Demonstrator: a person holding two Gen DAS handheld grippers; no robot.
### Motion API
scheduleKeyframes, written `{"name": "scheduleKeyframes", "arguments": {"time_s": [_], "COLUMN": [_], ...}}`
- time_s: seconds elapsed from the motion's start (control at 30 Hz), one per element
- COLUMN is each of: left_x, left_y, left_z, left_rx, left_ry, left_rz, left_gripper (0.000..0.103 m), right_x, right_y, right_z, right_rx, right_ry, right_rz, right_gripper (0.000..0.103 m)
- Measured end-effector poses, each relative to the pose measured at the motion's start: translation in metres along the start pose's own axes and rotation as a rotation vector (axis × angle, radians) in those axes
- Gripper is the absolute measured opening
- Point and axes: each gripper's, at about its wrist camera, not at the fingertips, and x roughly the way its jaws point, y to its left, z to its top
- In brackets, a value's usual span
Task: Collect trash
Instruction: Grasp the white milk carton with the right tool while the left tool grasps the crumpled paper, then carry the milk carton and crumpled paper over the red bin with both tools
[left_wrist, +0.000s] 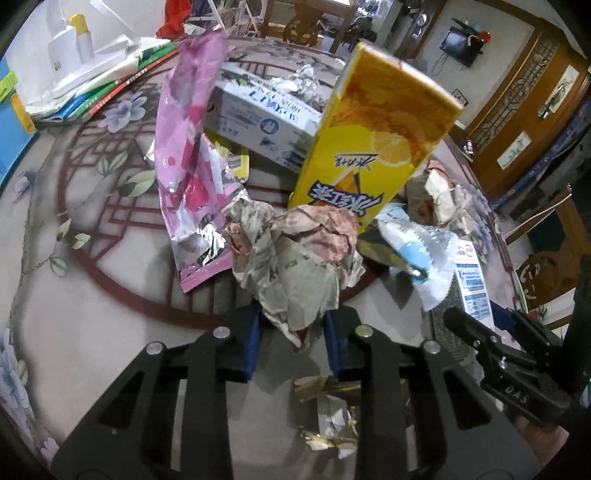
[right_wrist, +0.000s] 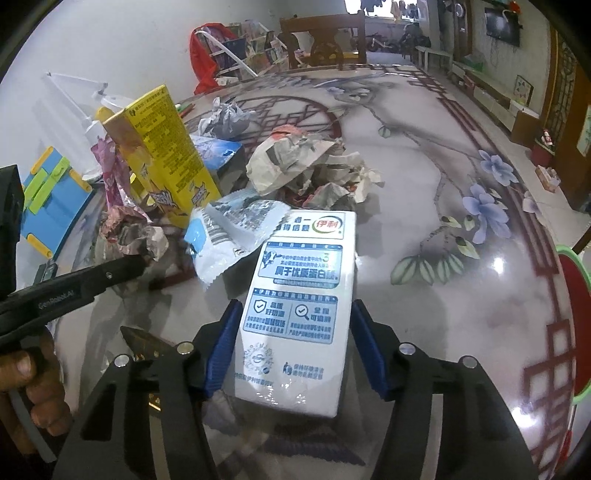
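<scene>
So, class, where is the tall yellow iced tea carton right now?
The yellow iced tea carton stands on the table behind the crumpled newspaper ball, right of the pink wrapper; in the right wrist view it stands far left.

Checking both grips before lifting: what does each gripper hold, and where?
Left gripper pinches the crumpled paper at its near bottom edge. Right gripper brackets the milk carton across its sides, near end.

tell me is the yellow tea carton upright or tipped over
Upright: the yellow tea carton stands on end on the table, towering over the crumpled paper.
</scene>
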Motion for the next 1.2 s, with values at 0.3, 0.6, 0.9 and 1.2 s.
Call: {"name": "scheduleKeyframes", "arguments": {"time_s": [0.3, 0.6, 0.9, 1.2], "left_x": [-0.022, -0.04, -0.041, -0.05], "left_y": [-0.006, -0.009, -0.013, -0.017], "left_z": [-0.006, -0.011, -0.016, -0.017], "left_rx": [0.014, 0.032, 0.048, 0.064], "left_ry": [-0.034, -0.063, -0.054, -0.069], "left_rz": [-0.012, -0.016, -0.03, -0.033], "left_gripper": [0.028, 0.028, 0.028, 0.028], "right_x": [-0.02, -0.024, -0.003, -0.014], "right_y": [-0.004, -0.006, -0.005, 0.001], "right_z": [-0.007, -0.014, -0.019, -0.016], "right_rx": [0.007, -0.001, -0.035, -0.058], "right_ry": [-0.027, -0.012, 0.028, -0.01], "right_rz": [-0.008, -0.03, -0.069, -0.077], "right_gripper": [0.056, 0.055, 0.062, 0.051]}}
